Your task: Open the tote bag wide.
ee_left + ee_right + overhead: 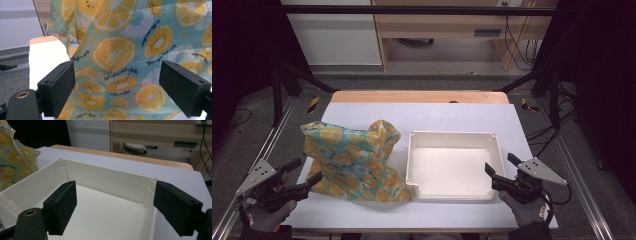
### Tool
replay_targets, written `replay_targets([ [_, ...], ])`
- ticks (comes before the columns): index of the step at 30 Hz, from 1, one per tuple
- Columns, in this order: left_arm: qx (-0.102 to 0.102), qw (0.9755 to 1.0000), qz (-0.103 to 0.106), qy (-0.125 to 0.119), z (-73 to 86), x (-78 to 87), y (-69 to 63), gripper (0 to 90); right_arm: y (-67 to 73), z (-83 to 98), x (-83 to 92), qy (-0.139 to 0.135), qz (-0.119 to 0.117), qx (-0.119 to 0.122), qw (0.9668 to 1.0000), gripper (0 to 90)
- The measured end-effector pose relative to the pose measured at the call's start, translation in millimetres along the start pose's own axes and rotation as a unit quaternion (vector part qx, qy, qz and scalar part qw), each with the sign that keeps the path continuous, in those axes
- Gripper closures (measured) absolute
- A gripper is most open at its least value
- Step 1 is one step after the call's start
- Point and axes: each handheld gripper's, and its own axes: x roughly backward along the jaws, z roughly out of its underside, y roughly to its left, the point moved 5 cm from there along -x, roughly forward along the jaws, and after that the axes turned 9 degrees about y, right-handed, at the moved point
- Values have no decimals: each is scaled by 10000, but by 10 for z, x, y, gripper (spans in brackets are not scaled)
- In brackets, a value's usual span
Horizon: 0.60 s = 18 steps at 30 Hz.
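A white surface (pixel 362 205) was flanked by dark curtains; cloth (pixel 354 160) and tray (pixel 454 137) were laid there, both grippers' jaws spread.

One patterned cloth (pixel 354 162), one white tray (pixel 498 150), two tongs: left (pixel 307 173), right (pixel 502 165).

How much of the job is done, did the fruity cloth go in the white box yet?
Not yet. The fruity cloth lies bunched on the table beside the white box, and the box has nothing in it. Both tongs are open and hold nothing: the left tongs point at the cloth's edge, the right tongs sit by the box's right wall. If it's meant for the box, everything is left.
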Motion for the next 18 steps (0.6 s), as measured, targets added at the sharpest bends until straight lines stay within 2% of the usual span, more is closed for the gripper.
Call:
replay_targets([
  [4, -67, 10000, -19, -5, -14, 7, -41, 138, 57, -6, -24, 56, -83, 20, 9999, 204],
  [6, -84, 10000, 2, -31, -26, 18, -49, 148, 110, -11, -66, 128, -217, 33, 9997, 220],
  [10, -111, 9999, -10, -55, -35, 23, -64, 151, 170, -12, -117, 227, -254, 99, 9994, 224],
  [18, -107, 9999, 21, -43, -46, 22, -73, 160, 320, -71, -186, 235, -379, 217, 9988, 229],
])
